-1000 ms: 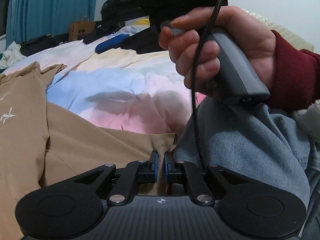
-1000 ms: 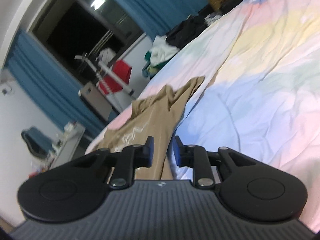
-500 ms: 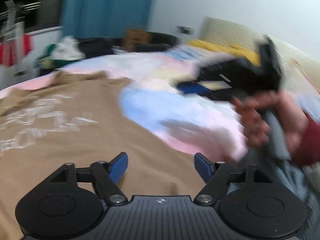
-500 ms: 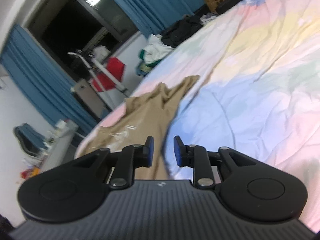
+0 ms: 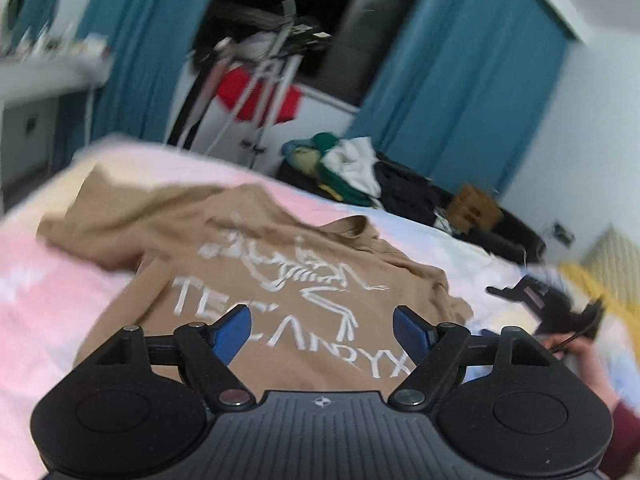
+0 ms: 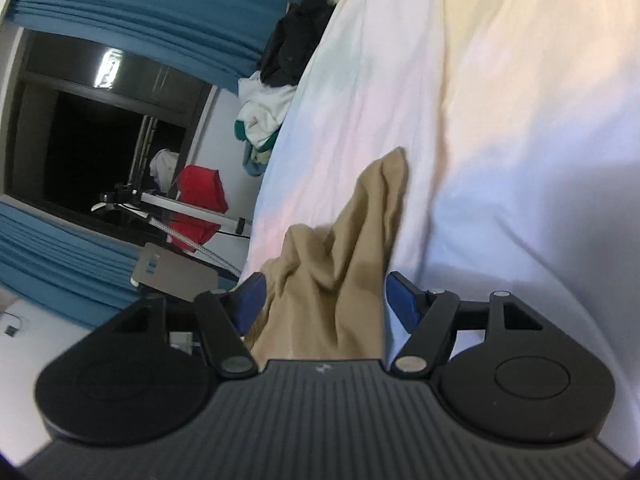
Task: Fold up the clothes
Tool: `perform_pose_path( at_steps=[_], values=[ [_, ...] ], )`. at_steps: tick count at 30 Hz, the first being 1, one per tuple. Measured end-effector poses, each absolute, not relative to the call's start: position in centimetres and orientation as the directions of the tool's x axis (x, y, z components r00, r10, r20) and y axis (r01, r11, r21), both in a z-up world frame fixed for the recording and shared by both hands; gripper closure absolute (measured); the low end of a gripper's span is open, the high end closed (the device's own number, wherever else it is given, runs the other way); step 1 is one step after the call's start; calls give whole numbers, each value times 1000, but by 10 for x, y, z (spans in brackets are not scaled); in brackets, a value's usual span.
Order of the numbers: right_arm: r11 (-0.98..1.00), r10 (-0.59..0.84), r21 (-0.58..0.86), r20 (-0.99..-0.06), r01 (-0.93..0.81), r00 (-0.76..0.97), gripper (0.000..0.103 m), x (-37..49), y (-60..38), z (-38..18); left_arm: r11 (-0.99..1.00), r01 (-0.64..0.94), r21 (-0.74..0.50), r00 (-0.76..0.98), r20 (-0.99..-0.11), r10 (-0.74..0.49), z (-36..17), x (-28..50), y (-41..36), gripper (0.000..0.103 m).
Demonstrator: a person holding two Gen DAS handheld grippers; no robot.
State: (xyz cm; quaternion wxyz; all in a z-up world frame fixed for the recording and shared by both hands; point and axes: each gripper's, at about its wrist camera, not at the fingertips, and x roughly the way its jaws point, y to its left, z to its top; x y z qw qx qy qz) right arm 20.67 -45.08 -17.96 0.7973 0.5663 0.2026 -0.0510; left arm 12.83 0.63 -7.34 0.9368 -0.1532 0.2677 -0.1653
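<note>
A: Fingers status? A second ago the left gripper [image 5: 320, 326] was pinched on the shirt hem.
B: Released since, now spread wide over the tan T-shirt [image 5: 280, 280], print up on the bed [image 5: 52, 300].
A: Right gripper [image 6: 322, 294]?
B: Went from narrow to wide, straddling a bunched sleeve [image 6: 360, 240]. Regrasp likely.

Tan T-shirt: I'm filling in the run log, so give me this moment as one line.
step: fold clothes | left gripper: open, above tan T-shirt | right gripper: open, around shirt fabric | shirt: print up on bedsheet, unfolded
</note>
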Motion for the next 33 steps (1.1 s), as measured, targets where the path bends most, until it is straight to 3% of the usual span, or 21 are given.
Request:
perform_pose_path(
  at_steps=[1,5,9,10,13,20,25,30,33],
  values=[
    [368,157,885,-363,286,919,34,219,-453,-185,898,215,-383,800,-458,-387,-75,133,10,23],
    [480,161,812,-455,333,876,34,263,-452,-210,896,180,-406,803,-465,-372,-83,144,18,23],
    [554,128,768,-460,321,879,34,276,-448,-210,886,181,-427,793,-469,-388,-92,159,12,23],
    [572,114,756,-458,318,882,39,278,-446,-207,888,185,-422,796,-465,-387,-95,161,8,23],
    [681,6,650,-465,337,885,97,279,-437,-193,896,188,-403,809,-453,-374,-97,162,2,23],
    [880,-220,351,-292,319,931,98,258,-376,-113,911,163,-378,873,-376,-312,-68,145,24,23],
    [981,-153,90,-181,171,972,97,248,-264,-56,915,145,-376,907,-320,-275,-51,134,45,23],
    [998,-24,45,-293,39,956,96,274,-171,-66,916,79,-392,919,-328,-220,-51,131,75,23],
    [995,67,95,-417,-30,907,95,293,-146,-96,917,35,-397,914,-358,-190,-59,130,91,23]
  ],
)
